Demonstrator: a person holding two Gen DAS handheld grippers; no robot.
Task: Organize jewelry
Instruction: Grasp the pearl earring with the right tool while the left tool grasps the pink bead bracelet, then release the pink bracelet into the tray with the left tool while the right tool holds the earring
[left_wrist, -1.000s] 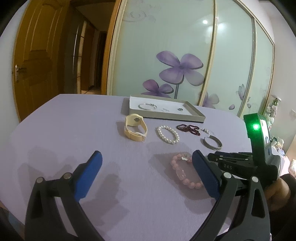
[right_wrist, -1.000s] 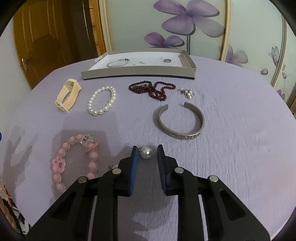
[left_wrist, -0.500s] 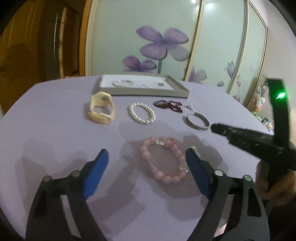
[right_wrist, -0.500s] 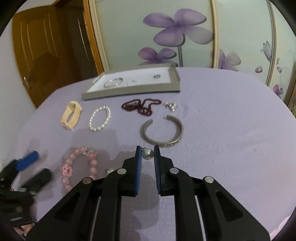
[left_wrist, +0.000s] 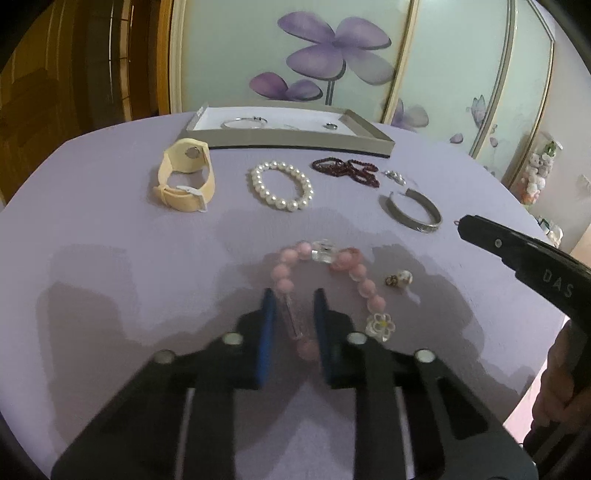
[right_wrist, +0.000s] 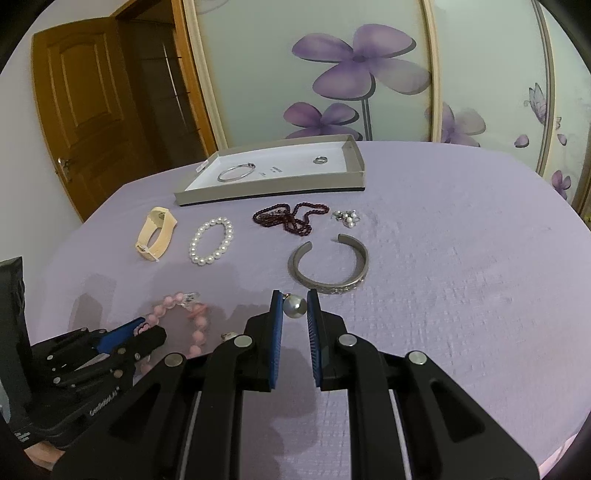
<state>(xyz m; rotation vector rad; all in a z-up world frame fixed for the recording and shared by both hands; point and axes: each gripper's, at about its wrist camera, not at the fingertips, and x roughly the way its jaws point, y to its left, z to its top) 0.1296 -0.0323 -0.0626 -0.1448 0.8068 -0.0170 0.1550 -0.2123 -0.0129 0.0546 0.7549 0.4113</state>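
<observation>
Left hand-held gripper is down at the table, blue pads narrowed around the near side of the pink bead bracelet; a clear tube-like section of it sits between the pads, looks clamped but contact is blurred, so I cannot tell if it's actually gripping. Right hand-held gripper is clenched on a pearl earring, pearl pinched at the fingertips above the cloth. Second pearl earring lies on the table just right of the pink bracelet. Further back in a row: beige watch strap at left, white pearl bracelet, dark red bead necklace, small silver-and-pearl cluster; silver cuff bangle sits nearer, open side facing the tray. Grey shallow tray at the far edge of the table holds a thin silver bangle at left and a ring at right, well apart; tiny items between them too small to identify. Purple cloth covers the table
</observation>
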